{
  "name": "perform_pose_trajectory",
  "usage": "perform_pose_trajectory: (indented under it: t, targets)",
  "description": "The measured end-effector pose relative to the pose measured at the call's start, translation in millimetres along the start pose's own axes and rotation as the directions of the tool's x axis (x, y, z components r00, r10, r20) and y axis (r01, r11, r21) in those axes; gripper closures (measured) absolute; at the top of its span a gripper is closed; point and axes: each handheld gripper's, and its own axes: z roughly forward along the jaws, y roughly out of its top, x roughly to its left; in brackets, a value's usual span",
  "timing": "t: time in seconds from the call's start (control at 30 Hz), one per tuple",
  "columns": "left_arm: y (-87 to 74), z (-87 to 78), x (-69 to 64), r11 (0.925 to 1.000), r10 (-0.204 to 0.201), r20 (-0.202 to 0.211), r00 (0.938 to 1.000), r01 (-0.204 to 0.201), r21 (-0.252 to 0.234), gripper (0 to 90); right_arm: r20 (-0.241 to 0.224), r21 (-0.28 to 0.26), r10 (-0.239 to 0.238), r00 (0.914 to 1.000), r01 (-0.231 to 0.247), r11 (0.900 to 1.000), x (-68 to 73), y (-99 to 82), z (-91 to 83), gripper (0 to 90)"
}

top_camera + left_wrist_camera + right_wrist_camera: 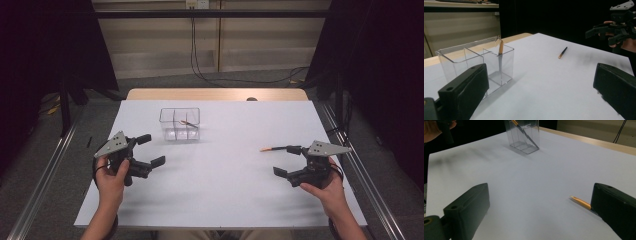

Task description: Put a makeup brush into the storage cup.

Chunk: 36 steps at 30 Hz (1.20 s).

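Both claws, left gripper (149, 150) and right gripper (288, 161), were released; a clear divided box (180, 123) stood apart from the orange-tipped pencil (272, 148) lying flat.

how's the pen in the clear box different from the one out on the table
The boxed pen stands tilted, leaning in a compartment of the clear box; the loose pen lies flat on the table. The boxed pen is walled in on all sides; the loose pen lies in the open, close by the right gripper. Both are slim, with an orange end and a dark body.
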Motion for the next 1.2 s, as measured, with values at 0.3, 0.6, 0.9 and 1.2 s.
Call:
perform_pose_trajectory:
  t: [0.3,0.6,0.9,1.2]
  targets:
    - [0.4,-6.0,-0.1,0.9999,0.012,-0.007,0.9999,-0.012,-0.008,0.0,0.023,0.01,0.007,0.9997,-0.008,0.9999,-11.5,2.6,-0.9,1.6]
    - [-0.1,-9.6,-0.2,0.9998,0.01,-0.009,0.9999,-0.01,-0.015,0.0,0.054,0.019,-0.009,0.9985,0.008,0.9998,-17.3,9.2,-0.1,1.5]
    - [-0.1,-15.7,1.3,0.9996,0.005,-0.023,0.9997,-0.006,-0.026,0.0,0.079,0.04,-0.031,0.9964,0.028,0.9988,-23.2,16.9,1.7,1.5]
    - [-2.4,-17.7,-1.0,0.9999,0.007,-0.025,0.9997,-0.007,-0.014,0.0,0.098,0.068,-0.049,0.994,0.042,0.9968,-35.7,24.4,8.3,1.5]
